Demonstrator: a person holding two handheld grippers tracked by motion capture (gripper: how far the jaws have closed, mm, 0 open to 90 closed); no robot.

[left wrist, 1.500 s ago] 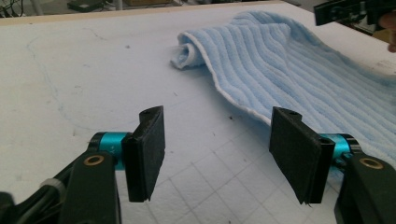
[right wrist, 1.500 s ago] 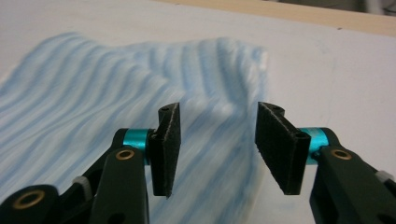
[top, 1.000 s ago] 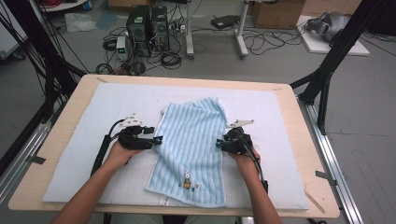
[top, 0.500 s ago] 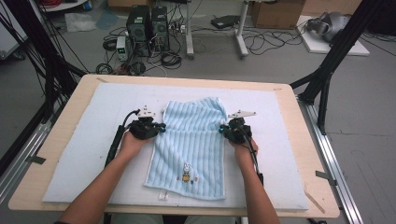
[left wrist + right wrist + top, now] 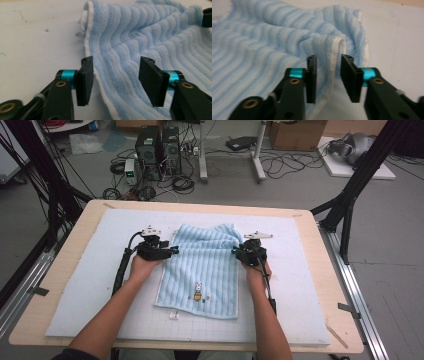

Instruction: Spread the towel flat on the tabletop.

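High view: the left gripper (image 5: 172, 251) and right gripper (image 5: 235, 251) sit at opposite side edges of the towel (image 5: 202, 272). Left gripper view: jaws have just been opening, now spread, the towel's edge lying between them unpinched. Right gripper view: jaws have just been opening, a raised fold of towel (image 5: 329, 57) standing loose between them.

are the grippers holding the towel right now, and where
Neither holds it. The left gripper stands open over the towel's left edge; the right gripper, just opened, straddles a raised fold of its right edge.

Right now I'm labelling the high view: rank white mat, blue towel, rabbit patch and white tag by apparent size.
1. white mat
2. blue towel
3. rabbit patch
4. white tag, only slightly smaller than the patch, so those two are close.
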